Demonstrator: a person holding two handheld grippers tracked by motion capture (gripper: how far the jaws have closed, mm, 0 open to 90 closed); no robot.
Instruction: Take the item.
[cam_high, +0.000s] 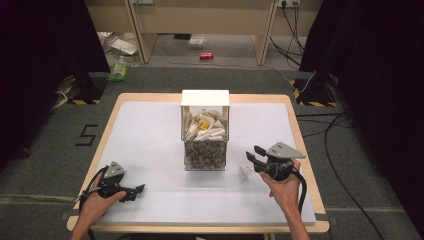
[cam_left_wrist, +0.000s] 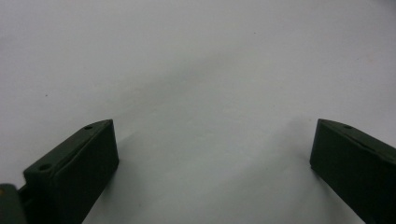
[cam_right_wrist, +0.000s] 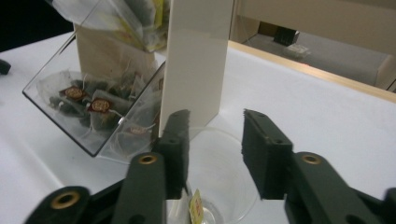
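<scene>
1. A clear plastic cup (cam_right_wrist: 219, 182) lies on its side on the white table (cam_high: 150, 135), just beside the clear box's near right corner; in the high view it is a small pale shape (cam_high: 245, 171)
2. A tea bag tag (cam_right_wrist: 196, 205), yellow with a red mark, sits inside the cup; its print is too small to read
3. The right gripper (cam_right_wrist: 215, 149) points at the cup's mouth, its jaws parted to a medium gap with the cup rim showing between them; they grip nothing
4. The clear box (cam_high: 205, 132) stands mid-table with a white back panel (cam_right_wrist: 196, 56) and two levels: the lower one holds mesh tea bags (cam_right_wrist: 88, 105) with small dark red and gold tags, the upper one holds white and yellow sachets (cam_high: 204, 125); no wording can be read
5. The left gripper (cam_high: 131, 191) rests at the table's near left corner, well apart from box and cup; its jaws stand wide over bare white tabletop
6. On the floor beyond the table lie a red can (cam_high: 206, 56) and a green bottle (cam_high: 119, 70), and to the left is a black "5" marking (cam_high: 87, 135)
</scene>
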